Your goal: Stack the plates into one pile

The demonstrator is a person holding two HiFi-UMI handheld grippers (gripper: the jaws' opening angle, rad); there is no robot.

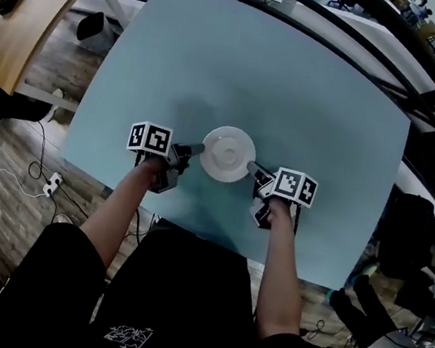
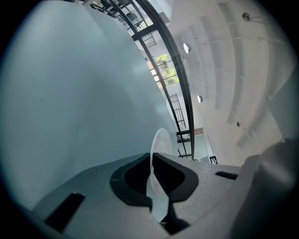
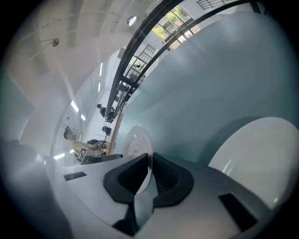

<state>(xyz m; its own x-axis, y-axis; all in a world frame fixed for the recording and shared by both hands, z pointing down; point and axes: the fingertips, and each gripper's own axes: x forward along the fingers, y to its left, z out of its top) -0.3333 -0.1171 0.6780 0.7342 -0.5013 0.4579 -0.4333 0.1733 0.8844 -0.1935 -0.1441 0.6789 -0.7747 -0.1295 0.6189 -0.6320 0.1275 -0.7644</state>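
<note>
Looks like an open-plan lab or office workspace inside a large, bright hall. Bounded on the far side by a curved black metal railing [image 2: 181, 88], just past the big pale blue-grey desk [image 1: 260, 69]. Floored in wood planks [image 1: 11, 176], with a white power strip [image 1: 53, 181] and loose dark cables [image 1: 38, 143] trailing at near left. Furnished at far left with a second, light wooden-topped desk [image 1: 39, 7]. Lit by round ceiling lamps [image 2: 186, 47], long strip lights [image 3: 74, 106] and tall windows [image 2: 163, 63] showing green trees.
</note>
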